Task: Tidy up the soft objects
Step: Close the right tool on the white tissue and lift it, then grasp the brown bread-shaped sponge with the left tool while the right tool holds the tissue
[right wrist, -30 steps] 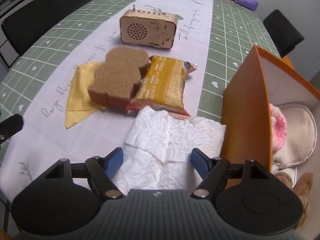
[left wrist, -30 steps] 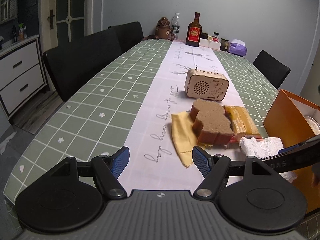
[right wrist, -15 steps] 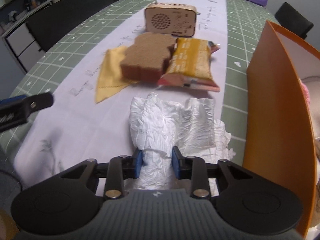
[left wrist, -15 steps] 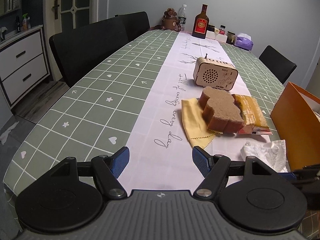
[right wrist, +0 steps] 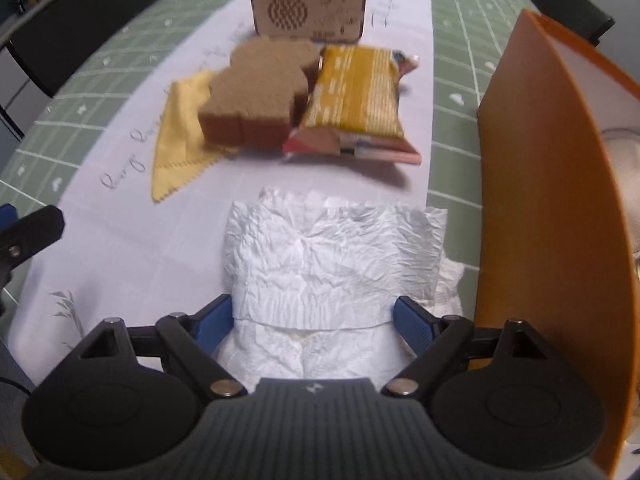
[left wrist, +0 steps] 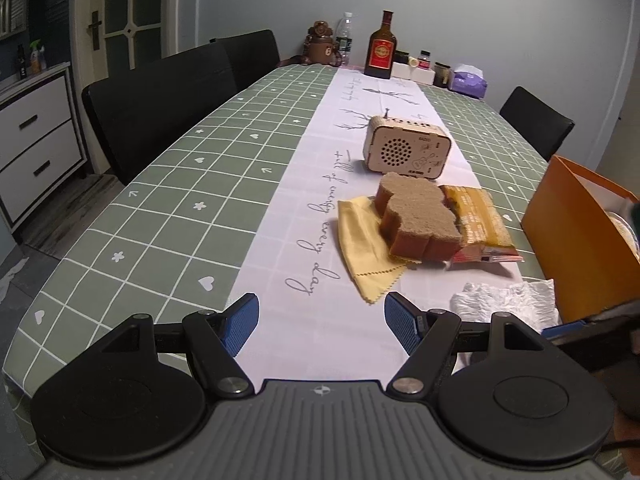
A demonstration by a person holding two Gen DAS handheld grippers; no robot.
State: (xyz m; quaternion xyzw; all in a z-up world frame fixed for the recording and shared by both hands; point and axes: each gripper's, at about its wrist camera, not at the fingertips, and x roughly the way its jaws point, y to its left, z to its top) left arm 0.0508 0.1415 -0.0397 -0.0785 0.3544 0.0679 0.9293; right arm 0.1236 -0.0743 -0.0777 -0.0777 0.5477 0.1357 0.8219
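Note:
A crumpled white padded cloth (right wrist: 332, 248) lies on the white runner beside the orange box (right wrist: 540, 184). My right gripper (right wrist: 312, 312) straddles its near end; the jaws are opening, the blue pads stand at the cloth's sides and do not squeeze it. Farther back lie a brown bear-shaped sponge (right wrist: 256, 88) on a yellow cloth (right wrist: 180, 136) and a yellow snack packet (right wrist: 352, 96). My left gripper (left wrist: 320, 316) hangs open over the runner near the table's front edge, with nothing between its fingers. The left wrist view shows the white cloth (left wrist: 504, 300) to its right.
A wooden radio (left wrist: 404, 148) stands behind the sponge. Bottles, jars and a purple tissue pack (left wrist: 468, 84) sit at the table's far end. Black chairs (left wrist: 168, 104) line the left side. Something pale and soft (right wrist: 620, 148) lies inside the orange box.
The right gripper first pinched the white cloth into a ridge, then let go; its jaws now stand wide and the cloth has spread flat again. The left gripper stayed open.

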